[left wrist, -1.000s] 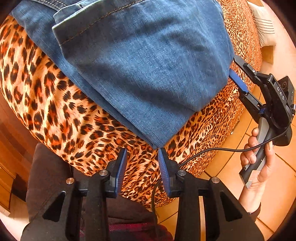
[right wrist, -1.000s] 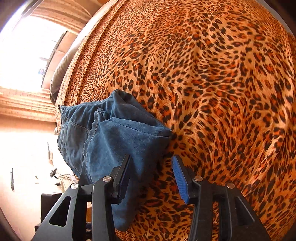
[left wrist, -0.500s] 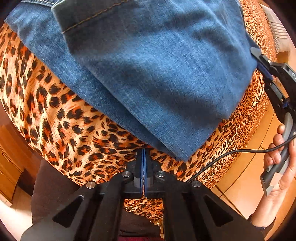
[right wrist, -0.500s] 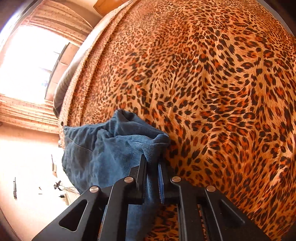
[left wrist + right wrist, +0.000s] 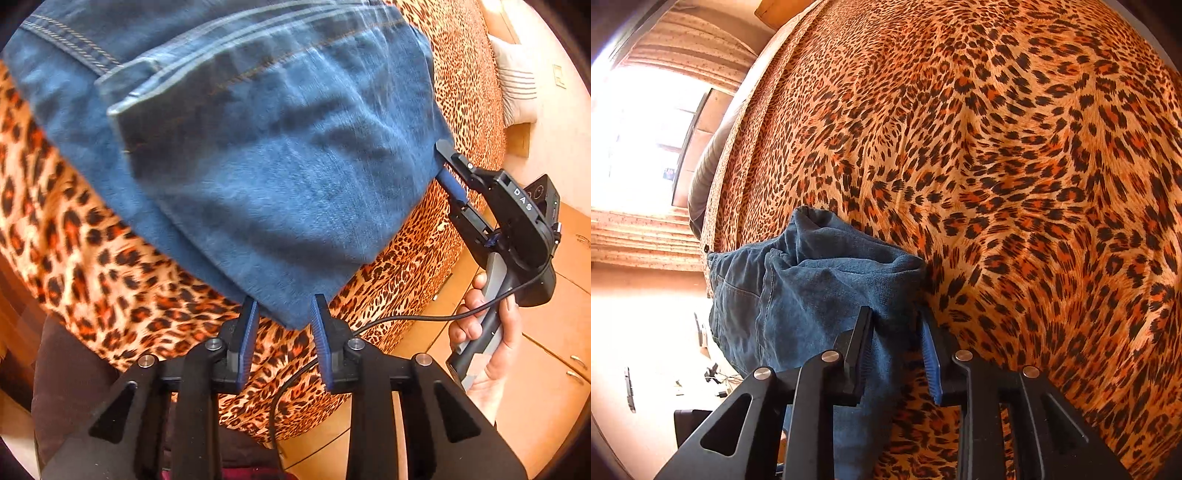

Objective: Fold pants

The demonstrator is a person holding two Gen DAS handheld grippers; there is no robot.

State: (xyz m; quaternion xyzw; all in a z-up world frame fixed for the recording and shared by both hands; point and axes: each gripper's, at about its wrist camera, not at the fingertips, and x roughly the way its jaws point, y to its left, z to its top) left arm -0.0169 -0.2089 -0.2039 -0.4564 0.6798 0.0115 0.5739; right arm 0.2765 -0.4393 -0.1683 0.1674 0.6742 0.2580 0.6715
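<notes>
A leopard-print bedspread (image 5: pixel 1015 184) covers the bed. Orange floor tiles (image 5: pixel 535 387) lie beside it. A striped pale cushion (image 5: pixel 513 88) rests near the bed's far corner. Ruffled curtains (image 5: pixel 665 55) frame a bright window (image 5: pixel 639 147).

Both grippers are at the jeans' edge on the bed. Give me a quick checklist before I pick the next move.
1. Left gripper open: ok.
2. Right gripper open: ok.
3. Jeans lying on the leopard-print bedspread, not lifted: ok.
4. Denim corner between the left fingers, ungripped: ok.
5. Denim between the right fingers: ok.
6. Fold neat: not ok, far end bunched.
7. Black cable clear of the jeans: ok.
</notes>
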